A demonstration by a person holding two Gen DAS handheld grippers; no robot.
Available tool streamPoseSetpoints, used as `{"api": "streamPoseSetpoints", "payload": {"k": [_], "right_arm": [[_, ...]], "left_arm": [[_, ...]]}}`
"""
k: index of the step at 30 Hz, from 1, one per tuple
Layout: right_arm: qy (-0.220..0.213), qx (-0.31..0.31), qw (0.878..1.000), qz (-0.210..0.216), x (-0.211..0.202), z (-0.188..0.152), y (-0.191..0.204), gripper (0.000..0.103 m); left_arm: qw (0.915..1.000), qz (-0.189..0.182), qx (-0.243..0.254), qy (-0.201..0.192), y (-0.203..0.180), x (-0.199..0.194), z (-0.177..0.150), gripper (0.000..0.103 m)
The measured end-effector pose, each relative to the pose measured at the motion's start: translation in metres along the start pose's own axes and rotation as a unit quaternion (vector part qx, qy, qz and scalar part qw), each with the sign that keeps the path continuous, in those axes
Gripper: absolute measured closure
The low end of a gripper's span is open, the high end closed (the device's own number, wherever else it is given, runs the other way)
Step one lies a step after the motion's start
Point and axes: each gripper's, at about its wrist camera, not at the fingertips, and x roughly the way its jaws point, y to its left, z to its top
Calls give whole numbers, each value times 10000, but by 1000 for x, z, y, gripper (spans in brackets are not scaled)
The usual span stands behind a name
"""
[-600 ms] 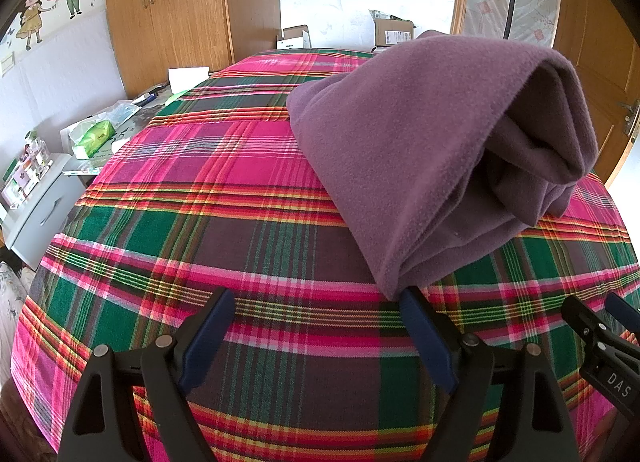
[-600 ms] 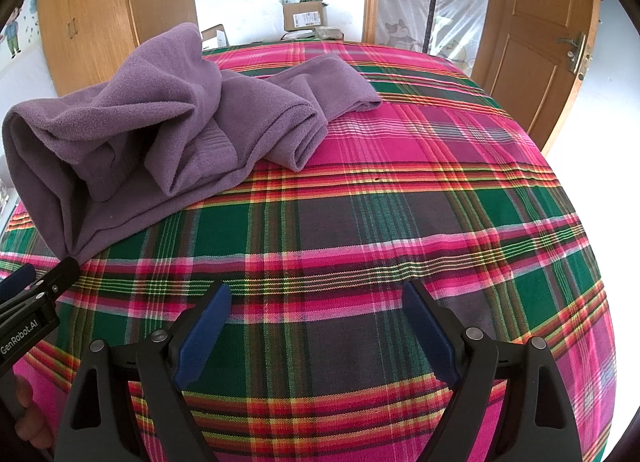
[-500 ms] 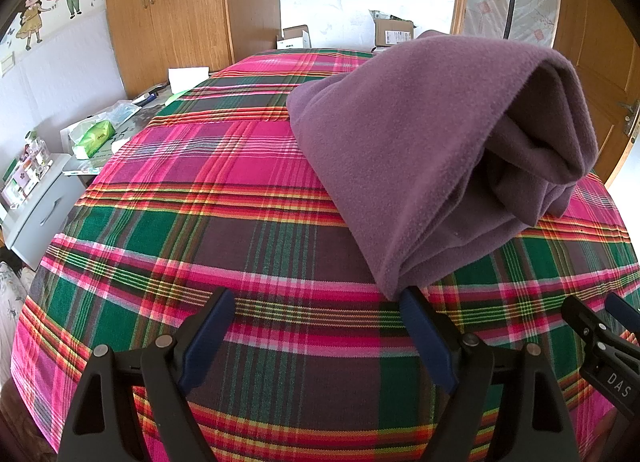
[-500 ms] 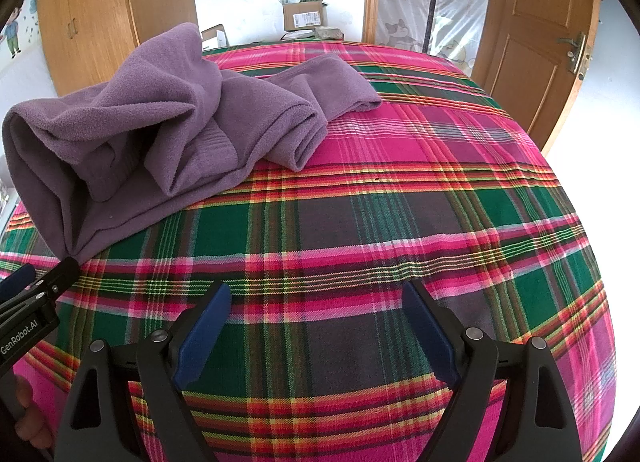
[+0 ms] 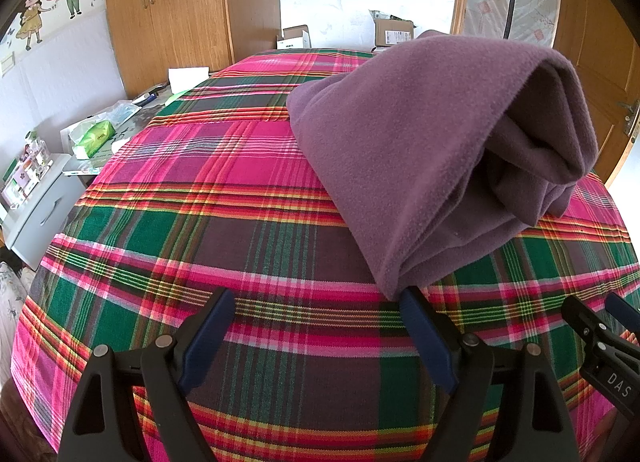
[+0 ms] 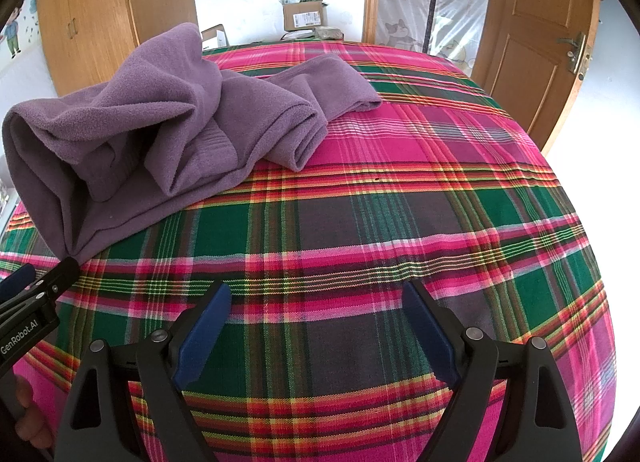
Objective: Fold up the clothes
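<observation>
Garment (image 5: 420,150) heaped on the bed (image 5: 224,230) at one o'clock of the left tongs (image 5: 316,332), at ten o'clock of the right tongs (image 6: 316,328), nightstand (image 5: 36,206) beside the bed at nine o'clock, boxes (image 6: 303,14) behind at twelve

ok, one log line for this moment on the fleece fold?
stage: pre-grasp | left gripper: open, empty, by near corner of purple fleece | right gripper: open, empty, over plaid bedspread | fleece: crumpled, unfolded

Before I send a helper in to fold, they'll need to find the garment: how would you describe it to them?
Look at the bed covered by the pink and green plaid sheet. On it lies one purple fleece garment, crumpled in a heap with a sleeve-like end trailing toward the door side. It is the only plain, single-coloured fabric on the plaid.
</observation>
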Motion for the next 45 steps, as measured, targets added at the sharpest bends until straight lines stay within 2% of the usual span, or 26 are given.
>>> {"api": "streamPoseSetpoints", "payload": {"k": [36,38,45], "right_arm": [[2,11,10000,-8,0,0,0,15],[2,13,10000,-7,-1,0,1,14],[4,10,10000,-13,-1,1,1,14]], "left_arm": [[10000,-78,39,2,-1,-2,0,17],[9992,-310,236,1,-1,-2,0,17],[9990,-344,283,2,0,-2,0,17]]}}
